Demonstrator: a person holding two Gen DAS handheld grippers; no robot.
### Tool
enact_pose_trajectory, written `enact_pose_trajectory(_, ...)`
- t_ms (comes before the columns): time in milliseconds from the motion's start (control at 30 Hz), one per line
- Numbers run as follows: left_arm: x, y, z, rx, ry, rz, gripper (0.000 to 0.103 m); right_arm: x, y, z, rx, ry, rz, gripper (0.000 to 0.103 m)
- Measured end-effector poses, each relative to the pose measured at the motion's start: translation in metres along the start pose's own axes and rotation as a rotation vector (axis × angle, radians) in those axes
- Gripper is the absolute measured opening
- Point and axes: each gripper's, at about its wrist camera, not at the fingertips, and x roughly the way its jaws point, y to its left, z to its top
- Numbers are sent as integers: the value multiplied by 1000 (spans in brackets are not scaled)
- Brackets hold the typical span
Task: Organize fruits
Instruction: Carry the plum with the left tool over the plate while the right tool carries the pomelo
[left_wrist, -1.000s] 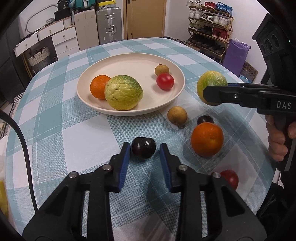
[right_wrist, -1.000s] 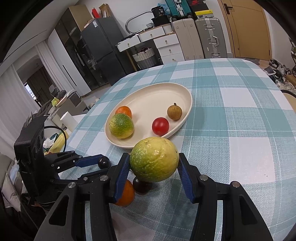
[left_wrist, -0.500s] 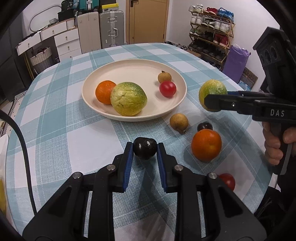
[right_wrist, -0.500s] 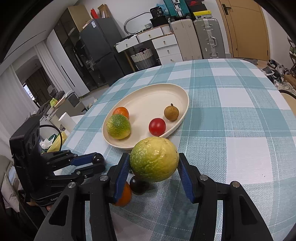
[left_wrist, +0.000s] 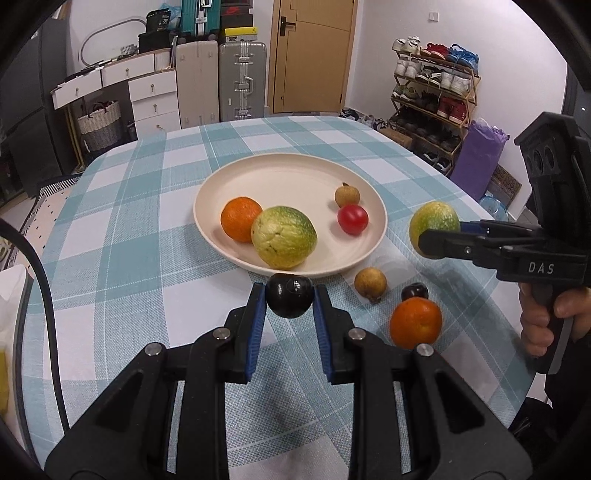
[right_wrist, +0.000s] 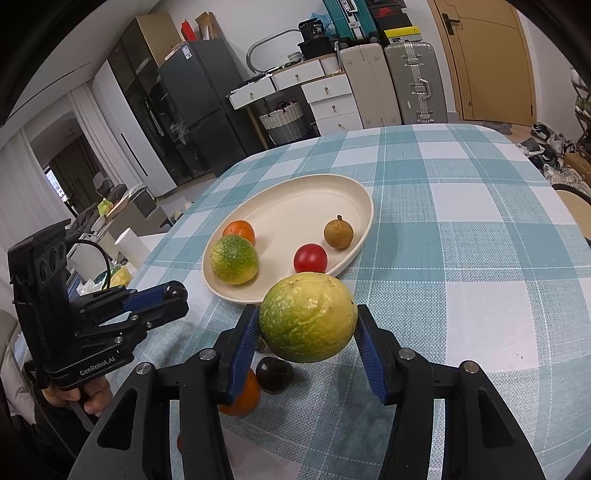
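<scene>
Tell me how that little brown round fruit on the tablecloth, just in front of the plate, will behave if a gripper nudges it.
The brown fruit looks nearly spherical, so it would probably roll on the flat tablecloth. Its small size suggests it is light and easily knocked. It might bump the dark plum or the orange lying close by.

Woven checked cloth (left_wrist: 122, 236) on the table, matt cream plate (left_wrist: 291, 173), glossy dark plum (left_wrist: 290, 295), dimpled green-yellow citrus (right_wrist: 308, 317) with rough rind, shiny smooth red tomato (left_wrist: 352, 219), matt black plastic gripper arms with ribbed blue pads (left_wrist: 255, 332)
</scene>
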Motion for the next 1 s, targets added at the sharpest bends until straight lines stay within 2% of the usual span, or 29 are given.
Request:
enact_pose_trajectory(700, 9, 2, 52, -16, -94, 5, 23, 7, 5, 39, -67, -34, -14, 52)
enact_pose_trajectory(1000, 25, 8, 71, -14, -104, 17, 23, 24, 5, 58, -79, -35, -9, 52)
